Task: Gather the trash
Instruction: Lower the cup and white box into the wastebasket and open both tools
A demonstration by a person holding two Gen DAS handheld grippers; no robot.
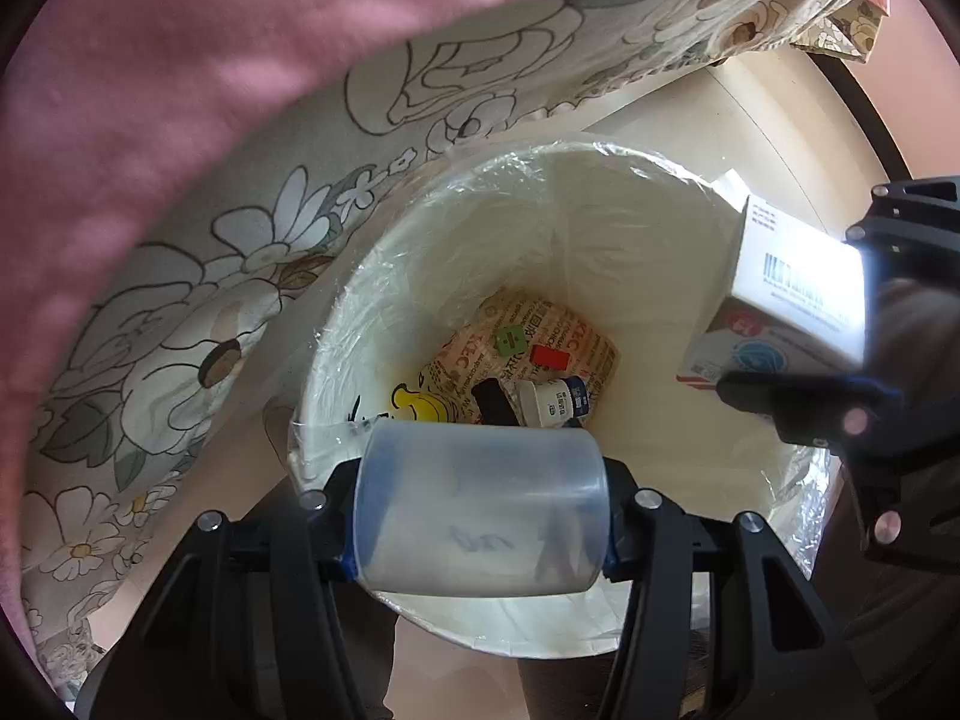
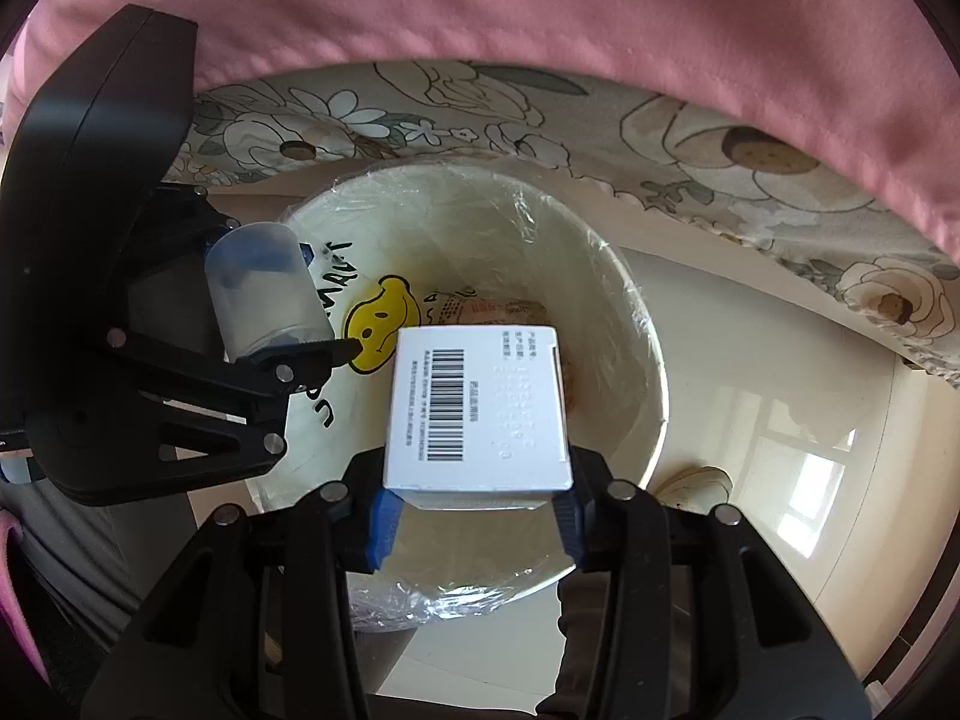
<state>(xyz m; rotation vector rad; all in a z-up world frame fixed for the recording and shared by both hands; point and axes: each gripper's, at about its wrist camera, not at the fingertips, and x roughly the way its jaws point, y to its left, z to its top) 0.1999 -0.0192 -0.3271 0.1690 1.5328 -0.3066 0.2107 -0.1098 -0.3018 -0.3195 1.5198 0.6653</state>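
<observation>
Pink bedding (image 1: 180,60) fills top of both views. White lined bin (image 1: 420,228) at centre, trash at its bottom. Right gripper (image 2: 474,516) clamps white barcode box (image 2: 474,408) over bin. Left gripper (image 1: 480,534) clamps translucent cup (image 1: 480,504), lower centre, above rim.

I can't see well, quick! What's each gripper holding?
Left gripper: shut on the clear plastic cup.
Right gripper: shut on the white box.
</observation>
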